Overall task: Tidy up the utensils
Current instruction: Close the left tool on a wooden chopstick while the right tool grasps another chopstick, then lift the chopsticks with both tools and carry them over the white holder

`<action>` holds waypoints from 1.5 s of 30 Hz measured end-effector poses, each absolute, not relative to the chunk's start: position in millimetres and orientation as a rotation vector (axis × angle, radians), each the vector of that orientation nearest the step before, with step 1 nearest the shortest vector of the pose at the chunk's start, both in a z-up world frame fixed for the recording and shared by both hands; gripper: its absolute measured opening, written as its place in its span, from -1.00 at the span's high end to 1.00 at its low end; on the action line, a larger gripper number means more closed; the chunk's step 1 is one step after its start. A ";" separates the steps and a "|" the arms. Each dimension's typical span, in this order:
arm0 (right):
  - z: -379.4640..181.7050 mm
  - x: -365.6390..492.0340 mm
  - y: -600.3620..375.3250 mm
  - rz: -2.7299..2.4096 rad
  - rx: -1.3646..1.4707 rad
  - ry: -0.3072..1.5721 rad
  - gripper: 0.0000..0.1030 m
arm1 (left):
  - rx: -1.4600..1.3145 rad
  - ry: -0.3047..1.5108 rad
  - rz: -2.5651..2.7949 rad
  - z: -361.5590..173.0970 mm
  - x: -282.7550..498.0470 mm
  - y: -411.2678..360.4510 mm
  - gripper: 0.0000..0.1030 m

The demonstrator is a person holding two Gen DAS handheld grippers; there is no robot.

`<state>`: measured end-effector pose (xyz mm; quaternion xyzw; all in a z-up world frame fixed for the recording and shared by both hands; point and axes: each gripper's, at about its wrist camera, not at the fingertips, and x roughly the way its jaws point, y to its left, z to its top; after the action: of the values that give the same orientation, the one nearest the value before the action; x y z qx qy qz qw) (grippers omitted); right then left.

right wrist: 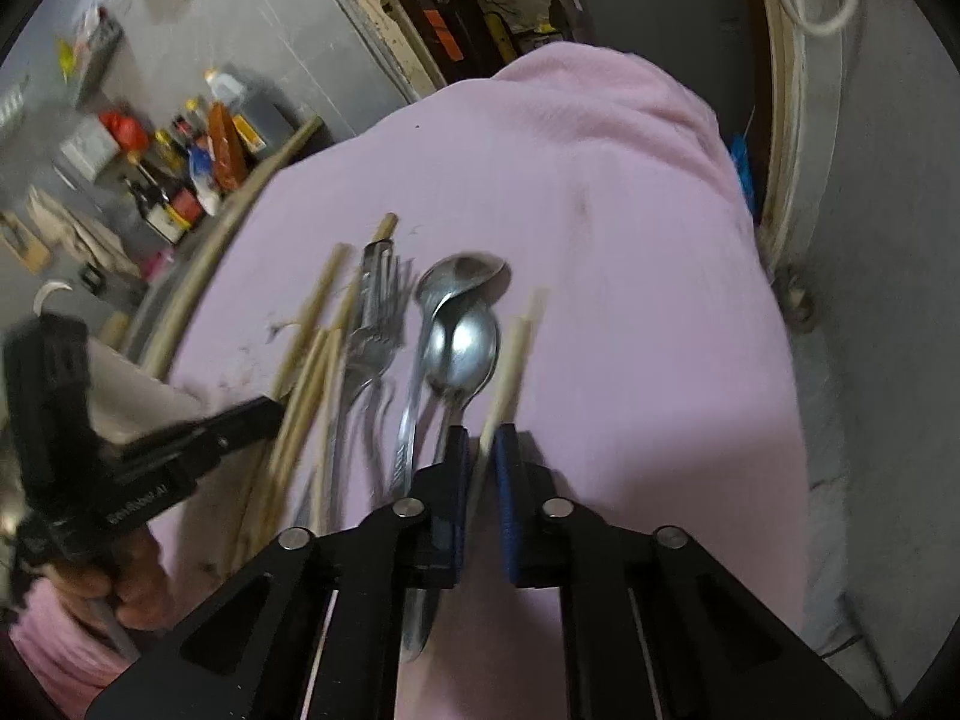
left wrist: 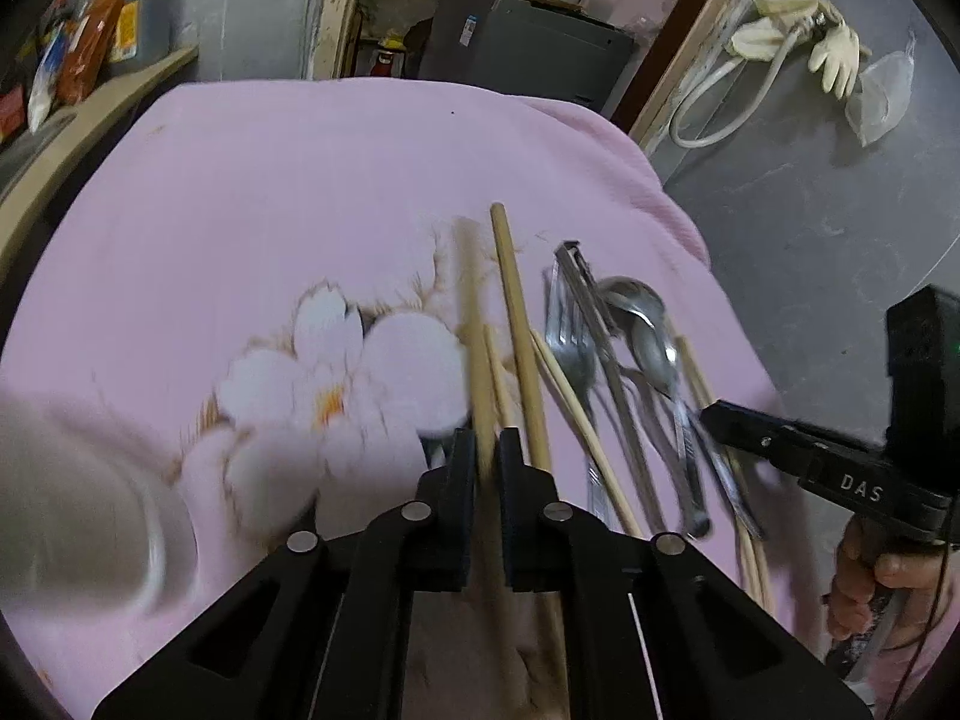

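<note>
On the pink flowered cloth (left wrist: 270, 192) lies a pile of utensils: wooden chopsticks (left wrist: 519, 324), forks (left wrist: 570, 348) and spoons (left wrist: 651, 348). My left gripper (left wrist: 485, 447) is shut on one wooden chopstick (left wrist: 477, 348), which points away and looks blurred. In the right wrist view, my right gripper (right wrist: 482, 441) is shut on a pale chopstick (right wrist: 513, 354) just right of the spoons (right wrist: 465, 348) and forks (right wrist: 372, 330). Each gripper shows in the other's view: the right gripper (left wrist: 714, 414) over the pile's right side, the left gripper (right wrist: 270, 408) at the loose chopsticks (right wrist: 303, 384).
A blurred white container (left wrist: 90, 510) stands at the lower left of the cloth. A wooden shelf with bottles and packets (right wrist: 180, 180) runs along the left. The cloth drops off on the right to grey floor (left wrist: 810, 240), where a hose and gloves (left wrist: 831, 54) lie.
</note>
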<state>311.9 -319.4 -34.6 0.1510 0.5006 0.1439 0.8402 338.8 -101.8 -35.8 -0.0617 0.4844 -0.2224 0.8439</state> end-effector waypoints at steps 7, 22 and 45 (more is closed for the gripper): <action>-27.3 277.2 -321.9 0.354 0.331 1.022 0.92 | -0.148 1.032 -0.467 -28.9 304.3 -88.6 0.91; -24.3 270.1 -316.6 0.330 0.255 0.996 0.88 | -0.064 1.081 -0.453 -31.3 291.9 -83.3 0.90; -26.0 300.4 -298.7 0.251 0.167 1.008 0.96 | -0.023 1.091 -0.489 -32.9 310.4 -91.9 0.91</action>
<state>300.4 -298.7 -26.0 0.0796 0.4810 0.1196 0.8649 310.4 -91.9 -32.9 -0.0110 0.5134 -0.2301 0.8267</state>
